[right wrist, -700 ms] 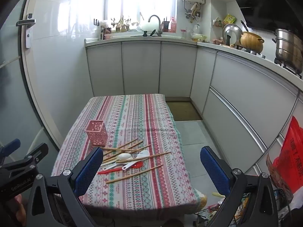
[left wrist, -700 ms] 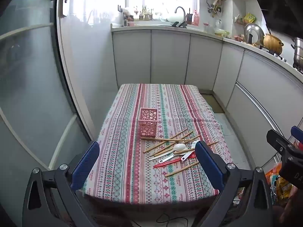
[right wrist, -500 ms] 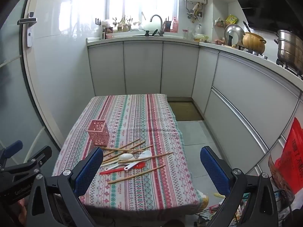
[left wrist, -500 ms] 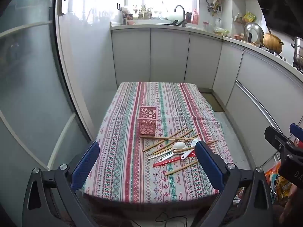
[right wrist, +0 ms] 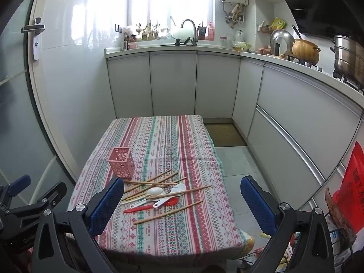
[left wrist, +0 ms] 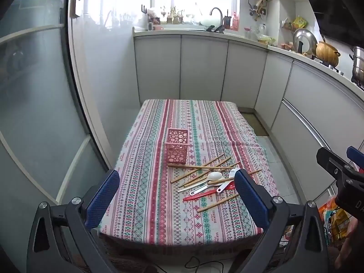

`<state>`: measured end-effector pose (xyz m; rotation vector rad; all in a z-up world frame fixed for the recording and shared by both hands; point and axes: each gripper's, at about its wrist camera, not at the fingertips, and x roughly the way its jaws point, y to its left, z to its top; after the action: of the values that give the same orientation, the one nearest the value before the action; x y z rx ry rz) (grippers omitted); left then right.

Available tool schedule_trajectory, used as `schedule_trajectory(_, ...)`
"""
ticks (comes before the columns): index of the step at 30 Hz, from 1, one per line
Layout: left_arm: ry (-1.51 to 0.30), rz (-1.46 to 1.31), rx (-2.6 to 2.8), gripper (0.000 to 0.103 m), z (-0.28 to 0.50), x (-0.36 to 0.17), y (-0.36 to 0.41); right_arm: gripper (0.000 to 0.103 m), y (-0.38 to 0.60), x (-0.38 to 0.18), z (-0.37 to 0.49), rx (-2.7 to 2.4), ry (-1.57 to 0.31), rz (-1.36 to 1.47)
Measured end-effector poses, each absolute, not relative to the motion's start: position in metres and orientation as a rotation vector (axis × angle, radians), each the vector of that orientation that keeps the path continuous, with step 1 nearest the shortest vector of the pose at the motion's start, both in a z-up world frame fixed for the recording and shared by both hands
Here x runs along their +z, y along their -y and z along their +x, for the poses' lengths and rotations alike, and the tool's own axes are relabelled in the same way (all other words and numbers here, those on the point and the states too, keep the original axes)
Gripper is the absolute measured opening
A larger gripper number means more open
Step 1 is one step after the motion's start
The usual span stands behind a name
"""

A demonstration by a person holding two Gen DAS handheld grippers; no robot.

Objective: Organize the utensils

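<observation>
Both cameras have drifted back and up a touch since the earlier frames; nothing on the table shifted. Left gripper point(left wrist: 176, 195) is spread wide, holding nothing. Right gripper point(right wrist: 182, 202) same: wide apart, empty, short of the surface point(right wrist: 159, 232) edge.

Task items: pink holder point(right wrist: 121, 162) stands upright on the striped cloth, left of centre. Just right and nearer me sits the pile: wooden chopsticks point(right wrist: 159, 179) crossed over each other, white spoon point(right wrist: 154, 191), a white measuring spoon point(right wrist: 175, 192), red utensil point(right wrist: 150, 207) under the spoons, metal handle point(left wrist: 200, 190) poking out. One chopstick point(right wrist: 168, 212) lies apart on the near side.

Handling guess: chopsticks are light, stiff, thin, and will roll or pivot if pinched off-centre, so I'd grip mid-length across the stick. I'd start with the lone one, since it's clear of the tangle. Spoons look like smooth plastic or ceramic, likely slippery; take them by the handle, not the bowl. The holder is light and perforated, so it may tip when something is dropped in at an angle. I'd keep my left gripper ready to steady it.
</observation>
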<state>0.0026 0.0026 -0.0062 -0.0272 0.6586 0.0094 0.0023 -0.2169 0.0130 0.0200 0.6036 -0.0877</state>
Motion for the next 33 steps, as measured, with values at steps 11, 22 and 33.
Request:
schedule_trajectory(11, -0.661, -0.027, 0.003, 0.102, 0.0034, -0.0028, 0.0020, 0.103, 0.2154, 0.0118, 0.0026, -0.088, -0.601, 0.019)
schedule_trajectory(22, -0.659, -0.031, -0.001, 0.102, 0.0043, -0.0041, 0.0008, 0.103, 0.2148, 0.0124, 0.0034, -0.084, -0.602, 0.018)
schedule_trajectory(33, -0.655, -0.034, -0.002, 0.102, 0.0043, -0.0045, -0.0009, 0.103, 0.2143, 0.0120, 0.0035, -0.084, -0.602, 0.019)
